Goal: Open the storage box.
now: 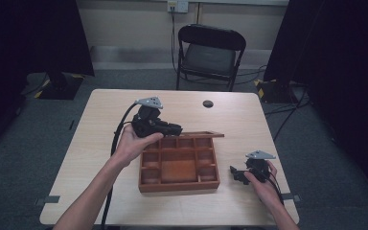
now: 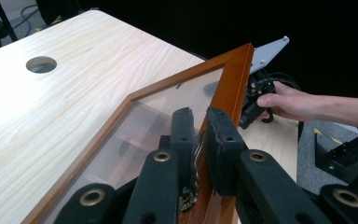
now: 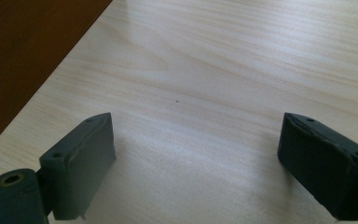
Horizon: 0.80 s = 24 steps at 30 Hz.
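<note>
A box [image 1: 179,165] is sitting mid-table [image 1: 96,129], its lid [image 1: 191,135] standing raised along the far edge; a chair [image 1: 210,55] is standing behind the table.

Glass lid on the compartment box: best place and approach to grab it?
Grip the lid's wooden frame rail, not the glass pane: the rail is narrow enough to pinch. Come from the box's left side, jaws straddling the rail edge-on, since the lid stands raised along the far wall. The left tool is already shut on that rail this way. The right tool rests open over the table.
</note>
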Available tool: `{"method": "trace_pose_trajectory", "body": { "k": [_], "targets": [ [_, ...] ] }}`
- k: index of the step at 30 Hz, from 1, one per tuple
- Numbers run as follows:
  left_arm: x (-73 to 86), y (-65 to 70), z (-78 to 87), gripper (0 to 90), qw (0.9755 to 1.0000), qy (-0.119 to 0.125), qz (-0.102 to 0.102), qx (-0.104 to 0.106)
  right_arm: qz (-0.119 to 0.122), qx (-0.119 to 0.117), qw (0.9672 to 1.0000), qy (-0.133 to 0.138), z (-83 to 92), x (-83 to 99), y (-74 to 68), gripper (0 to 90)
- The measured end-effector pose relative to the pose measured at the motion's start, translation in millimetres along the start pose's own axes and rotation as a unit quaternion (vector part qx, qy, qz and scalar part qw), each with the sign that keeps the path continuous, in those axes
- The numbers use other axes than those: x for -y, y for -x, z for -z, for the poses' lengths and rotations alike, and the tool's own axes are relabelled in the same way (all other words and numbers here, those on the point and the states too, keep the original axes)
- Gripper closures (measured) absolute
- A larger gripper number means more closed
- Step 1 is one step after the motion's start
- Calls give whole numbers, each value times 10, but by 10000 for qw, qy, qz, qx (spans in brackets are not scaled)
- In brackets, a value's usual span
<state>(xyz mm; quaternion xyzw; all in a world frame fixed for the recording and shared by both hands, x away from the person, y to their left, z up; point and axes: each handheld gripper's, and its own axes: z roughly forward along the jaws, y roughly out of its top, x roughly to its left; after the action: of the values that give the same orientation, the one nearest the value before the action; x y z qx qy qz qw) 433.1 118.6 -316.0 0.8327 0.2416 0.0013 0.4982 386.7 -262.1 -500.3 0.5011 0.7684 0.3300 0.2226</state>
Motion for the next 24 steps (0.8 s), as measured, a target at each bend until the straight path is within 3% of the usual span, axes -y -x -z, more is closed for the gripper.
{"method": "trace_pose_trajectory", "body": {
  "k": [12,24],
  "targets": [
    [-19,-30,8,815,9999,96,83,-10,1,1,10000,0,0,0,0,104],
    [-60,-39,16,818,9999,51,42,-76,-4,3,10000,-1,0,0,-1,104]
  ]
}}
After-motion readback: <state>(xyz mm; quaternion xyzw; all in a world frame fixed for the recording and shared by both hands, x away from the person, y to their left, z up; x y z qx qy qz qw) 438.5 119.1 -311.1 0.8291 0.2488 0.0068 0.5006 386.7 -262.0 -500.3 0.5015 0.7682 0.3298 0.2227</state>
